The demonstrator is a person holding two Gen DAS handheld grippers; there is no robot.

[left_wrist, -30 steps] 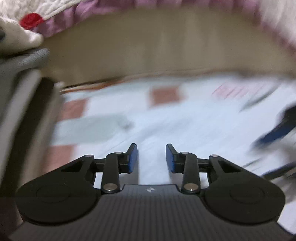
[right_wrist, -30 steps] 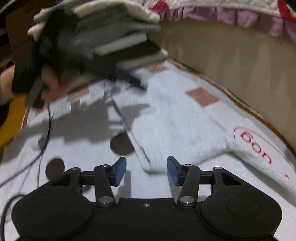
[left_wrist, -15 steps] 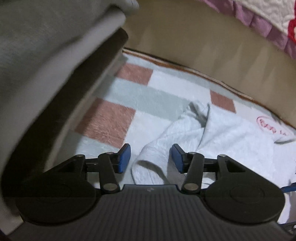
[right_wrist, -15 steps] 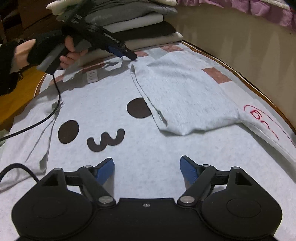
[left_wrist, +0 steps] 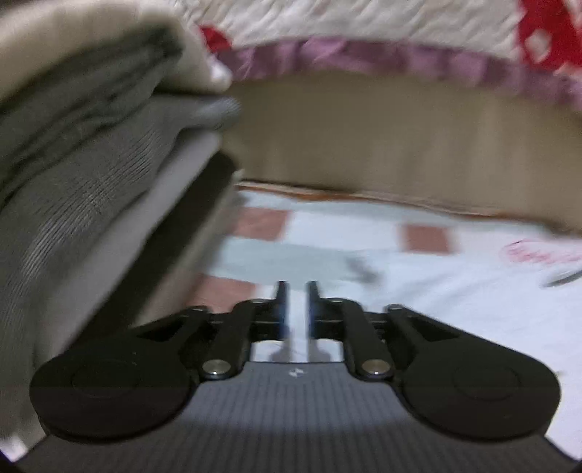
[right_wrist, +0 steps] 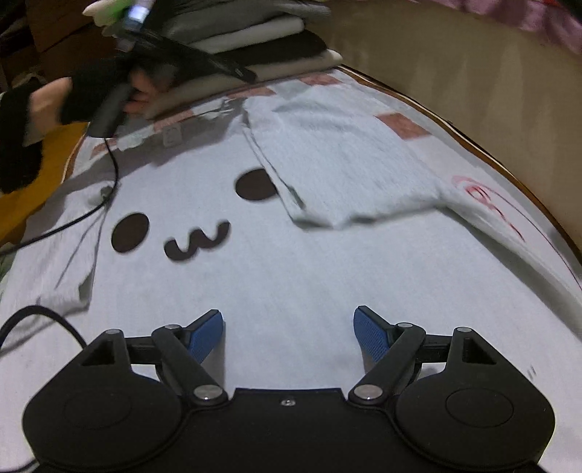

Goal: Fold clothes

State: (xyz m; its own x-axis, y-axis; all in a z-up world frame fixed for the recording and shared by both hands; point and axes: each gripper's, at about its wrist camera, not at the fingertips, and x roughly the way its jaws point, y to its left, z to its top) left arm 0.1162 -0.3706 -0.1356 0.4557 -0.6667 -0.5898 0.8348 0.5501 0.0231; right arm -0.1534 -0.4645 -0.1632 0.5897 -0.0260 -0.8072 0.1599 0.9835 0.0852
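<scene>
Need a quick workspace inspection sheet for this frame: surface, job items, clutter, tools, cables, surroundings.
Surface: checked blanket, mostly covered by the garment.
Job's things: light grey sweatshirt with a dark face print, spread flat, one sleeve folded over the body.
Clutter: stack of folded clothes at the far end.
Tools: right tool open above the sweatshirt; left tool nearly closed, grip unclear through blur.
Cables: black cable lying across the sweatshirt's other sleeve.
Surroundings: beige bed side, quilt above.
</scene>
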